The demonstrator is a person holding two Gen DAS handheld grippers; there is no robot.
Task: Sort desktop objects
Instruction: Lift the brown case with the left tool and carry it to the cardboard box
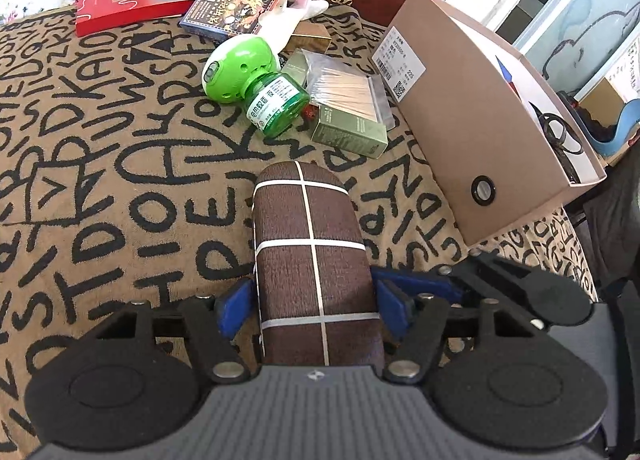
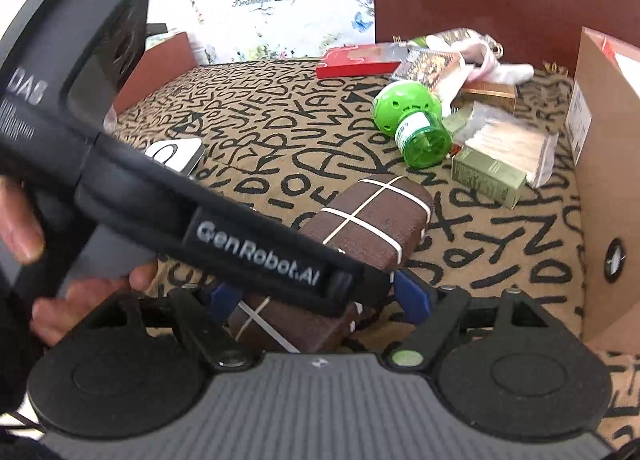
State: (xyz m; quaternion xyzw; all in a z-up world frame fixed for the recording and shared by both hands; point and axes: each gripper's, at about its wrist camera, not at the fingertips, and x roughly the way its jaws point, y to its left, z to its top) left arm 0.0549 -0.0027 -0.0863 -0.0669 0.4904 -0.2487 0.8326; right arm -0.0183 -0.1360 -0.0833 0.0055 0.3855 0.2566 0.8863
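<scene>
Brown and strapped with white bands, the case [image 1: 316,260] sits between the blue pads of the left gripper [image 1: 314,306], which pinch its sides, while the right gripper [image 2: 320,292] stands spread around the case's near end, its pads apart from it. Its far end lies over the tan cloth [image 1: 120,179] printed with black letters. Beyond lie a green bottle [image 1: 276,99], a bag of wooden sticks [image 1: 344,91], a red box [image 1: 128,5] and a cardboard file box [image 1: 472,139]; the left gripper's strap reads "GenRobot.AI".
</scene>
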